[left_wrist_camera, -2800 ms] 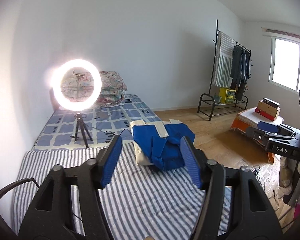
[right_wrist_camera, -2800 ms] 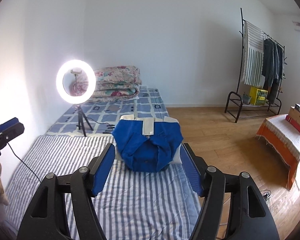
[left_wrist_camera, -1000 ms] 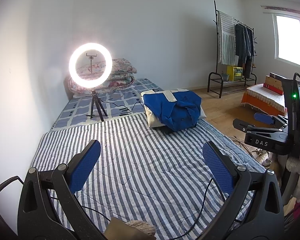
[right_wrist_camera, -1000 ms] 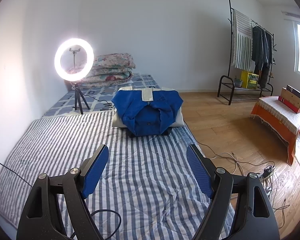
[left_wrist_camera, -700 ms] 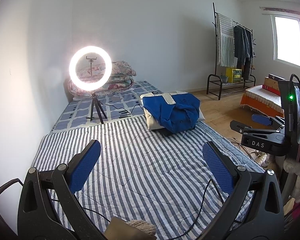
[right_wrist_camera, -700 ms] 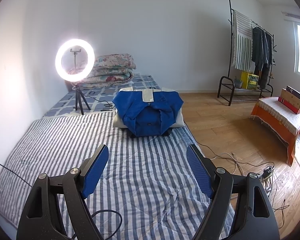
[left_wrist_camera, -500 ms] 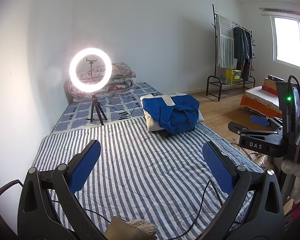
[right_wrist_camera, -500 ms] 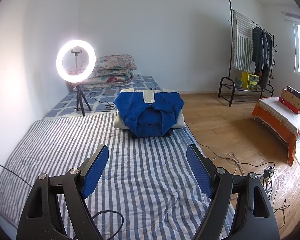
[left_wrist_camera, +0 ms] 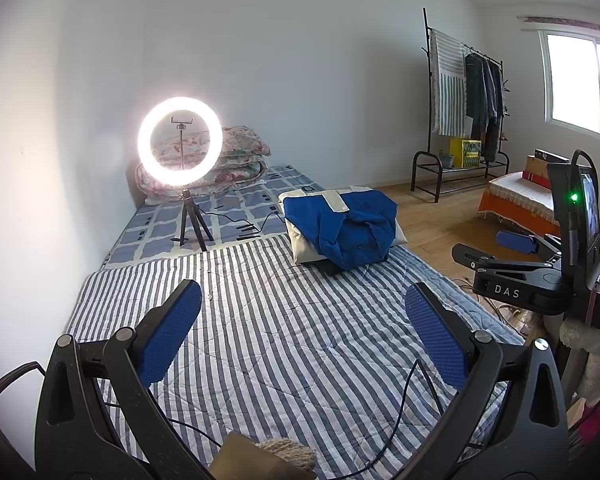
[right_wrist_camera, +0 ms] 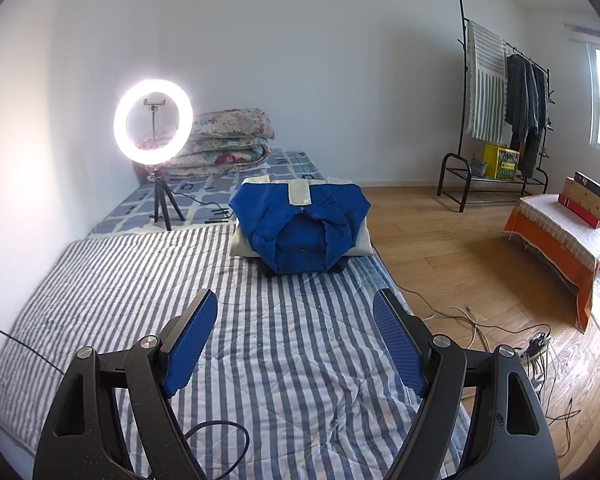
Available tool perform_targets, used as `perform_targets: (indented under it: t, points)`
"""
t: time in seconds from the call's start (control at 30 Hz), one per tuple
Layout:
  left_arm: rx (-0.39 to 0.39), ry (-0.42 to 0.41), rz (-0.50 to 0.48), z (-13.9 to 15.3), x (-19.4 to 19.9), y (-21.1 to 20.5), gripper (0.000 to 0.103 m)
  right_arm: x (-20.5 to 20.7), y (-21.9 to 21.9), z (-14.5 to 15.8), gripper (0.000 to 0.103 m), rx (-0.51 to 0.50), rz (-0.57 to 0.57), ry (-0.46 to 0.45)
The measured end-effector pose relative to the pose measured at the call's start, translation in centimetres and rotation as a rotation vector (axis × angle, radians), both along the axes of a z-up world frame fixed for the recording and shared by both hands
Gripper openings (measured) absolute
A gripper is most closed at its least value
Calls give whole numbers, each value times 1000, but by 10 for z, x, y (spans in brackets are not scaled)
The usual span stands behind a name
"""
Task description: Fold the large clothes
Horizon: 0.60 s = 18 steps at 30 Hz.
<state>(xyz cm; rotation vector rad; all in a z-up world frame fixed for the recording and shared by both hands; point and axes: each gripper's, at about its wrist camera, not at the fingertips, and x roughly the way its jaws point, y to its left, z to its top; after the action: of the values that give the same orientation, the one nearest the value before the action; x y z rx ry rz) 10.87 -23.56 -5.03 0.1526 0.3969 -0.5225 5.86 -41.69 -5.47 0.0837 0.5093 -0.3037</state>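
"DAS" reads on the right tool (left_wrist_camera: 516, 242); both it and the left tool (left_wrist_camera: 302, 320) are released, empty.

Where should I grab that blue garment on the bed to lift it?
Probably the blue garment by its near hanging hem, coming from the front across the striped quilt. That edge droops over the cream pillow, so the jaws could close on loose cloth.

"DAS" stands on the right hand-held gripper (left_wrist_camera: 516, 268).
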Motion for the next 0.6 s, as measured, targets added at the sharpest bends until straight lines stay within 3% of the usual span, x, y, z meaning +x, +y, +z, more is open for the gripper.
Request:
perform_targets:
  t: [0.6]
  points:
    - [-5,-8,6,1,0,3,103,0,4,-2,80,-5,3,1]
